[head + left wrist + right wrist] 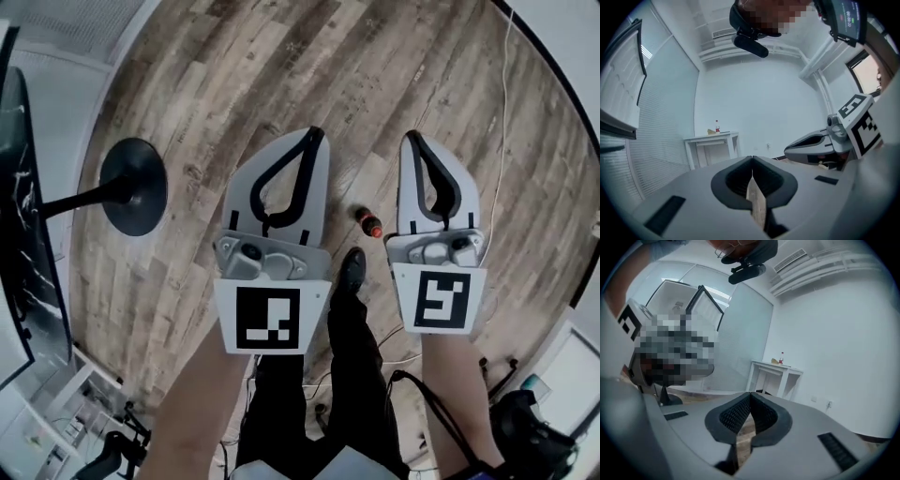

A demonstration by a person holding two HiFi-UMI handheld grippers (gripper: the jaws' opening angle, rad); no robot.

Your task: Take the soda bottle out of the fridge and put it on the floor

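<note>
The soda bottle (368, 222), dark with a red cap, stands upright on the wooden floor (216, 84), between and well below my two grippers and just ahead of the person's black shoe (352, 272). My left gripper (314, 132) (752, 158) is shut, tips touching, with nothing between them. My right gripper (411, 137) (750, 393) is shut too and holds nothing. Both are held up side by side and point roughly level into the room. The right gripper also shows from the side in the left gripper view.
A black round stand base (134, 186) with a pole lies on the floor at left, beside a dark glossy panel (28, 244). A white cable (502, 141) runs along the right. A white table (712, 138) (776, 367) with a small bottle stands by the far wall.
</note>
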